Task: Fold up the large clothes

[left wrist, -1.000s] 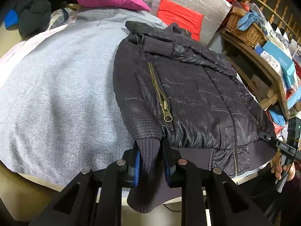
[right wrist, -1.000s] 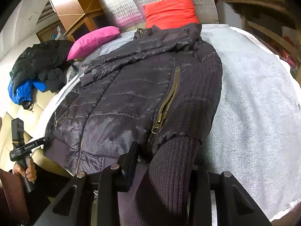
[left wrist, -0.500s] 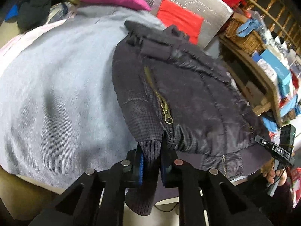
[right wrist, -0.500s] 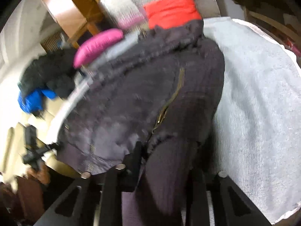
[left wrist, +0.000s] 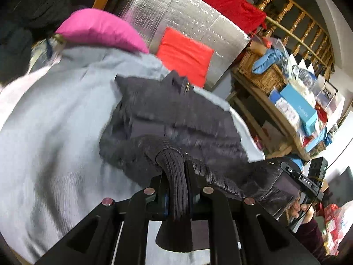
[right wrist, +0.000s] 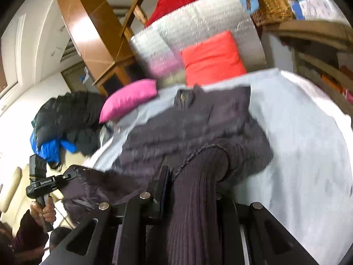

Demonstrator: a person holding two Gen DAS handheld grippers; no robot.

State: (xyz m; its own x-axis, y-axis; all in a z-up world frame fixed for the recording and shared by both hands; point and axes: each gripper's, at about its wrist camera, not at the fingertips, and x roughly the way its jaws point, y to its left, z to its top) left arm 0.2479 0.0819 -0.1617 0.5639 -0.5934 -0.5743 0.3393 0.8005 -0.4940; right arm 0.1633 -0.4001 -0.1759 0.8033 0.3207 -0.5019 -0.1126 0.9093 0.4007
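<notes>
A dark purple-grey quilted jacket (left wrist: 176, 119) lies on a grey blanket (left wrist: 55, 132) over a table; it also shows in the right wrist view (right wrist: 194, 128). My left gripper (left wrist: 176, 185) is shut on the jacket's ribbed hem (left wrist: 176, 176) at its left corner. My right gripper (right wrist: 192, 190) is shut on the ribbed hem (right wrist: 198, 181) at the right corner. Both hold the hem lifted above the blanket, so the jacket's lower part curls up toward the collar. The other gripper shows at the far side in each view, in the left wrist view (left wrist: 306, 181) and the right wrist view (right wrist: 44, 181).
A pink cushion (left wrist: 101, 28), a red cushion (left wrist: 185, 55) and a silver foil panel (left wrist: 189, 15) stand at the table's far end. Shelves with a wicker basket (left wrist: 260, 70) and boxes are on the right. Dark and blue clothes (right wrist: 66, 123) are piled on the left.
Both grippers have lifted the hem off the blanket and carried it forward toward the collar. The jacket's front and zipper, flat before, are now hidden under the raised lower part.
</notes>
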